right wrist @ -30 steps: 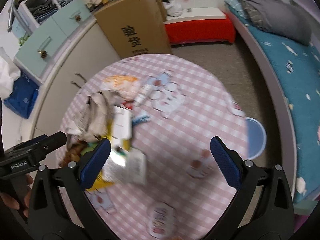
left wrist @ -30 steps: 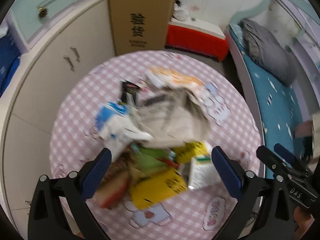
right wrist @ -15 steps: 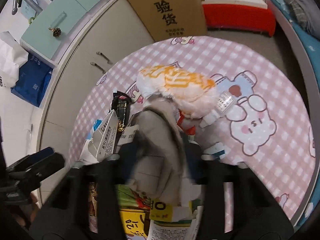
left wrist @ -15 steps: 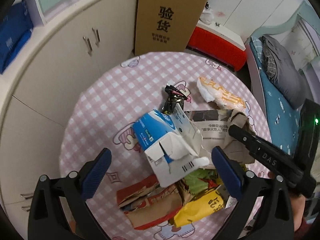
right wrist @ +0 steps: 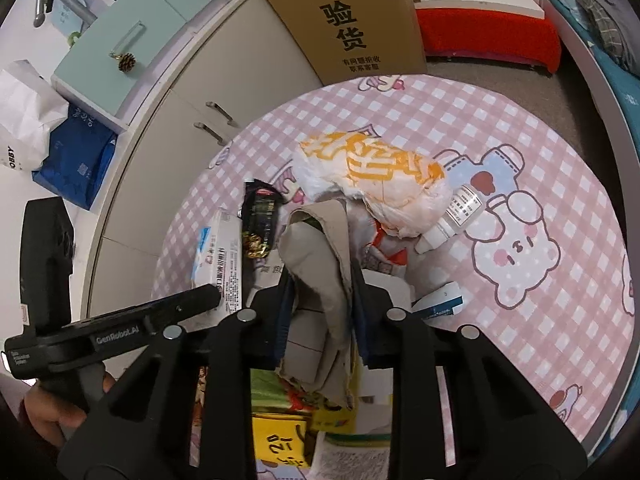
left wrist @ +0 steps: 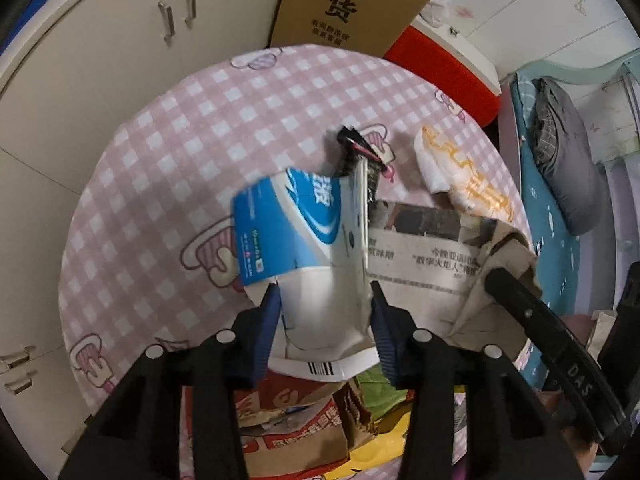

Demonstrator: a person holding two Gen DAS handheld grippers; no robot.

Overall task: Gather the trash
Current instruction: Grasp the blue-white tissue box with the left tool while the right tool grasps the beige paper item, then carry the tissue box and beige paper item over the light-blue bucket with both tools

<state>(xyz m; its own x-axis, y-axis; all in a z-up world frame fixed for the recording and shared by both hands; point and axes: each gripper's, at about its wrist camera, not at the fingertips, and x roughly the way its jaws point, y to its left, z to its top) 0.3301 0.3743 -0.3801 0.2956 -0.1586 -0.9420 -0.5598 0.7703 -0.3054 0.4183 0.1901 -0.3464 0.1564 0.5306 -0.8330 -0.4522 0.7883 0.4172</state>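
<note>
A pile of trash lies on a round table with a pink checked cloth (left wrist: 168, 168). My left gripper (left wrist: 324, 300) is shut on a flattened blue and white carton (left wrist: 296, 232). My right gripper (right wrist: 322, 284) is shut on a crumpled newspaper (right wrist: 320, 256), which also shows in the left wrist view (left wrist: 424, 264). An orange and white plastic bag (right wrist: 372, 176) lies behind the newspaper, also in the left view (left wrist: 460, 172). A black snack wrapper (right wrist: 260, 220), a small white bottle (right wrist: 452, 216), a yellow packet (right wrist: 280, 440) and a red and brown paper bag (left wrist: 288, 428) lie in the pile.
A tall cardboard box (right wrist: 352, 20) stands behind the table beside cream cupboards (left wrist: 120, 40). A red bench (right wrist: 492, 40) and a bed with teal sheet (left wrist: 556, 248) lie to the right. A blue bag (right wrist: 72, 164) sits at the left.
Both grippers moved down into the pile and shut. The left closed on the blue and white carton, the right tightened on the crumpled newspaper.
</note>
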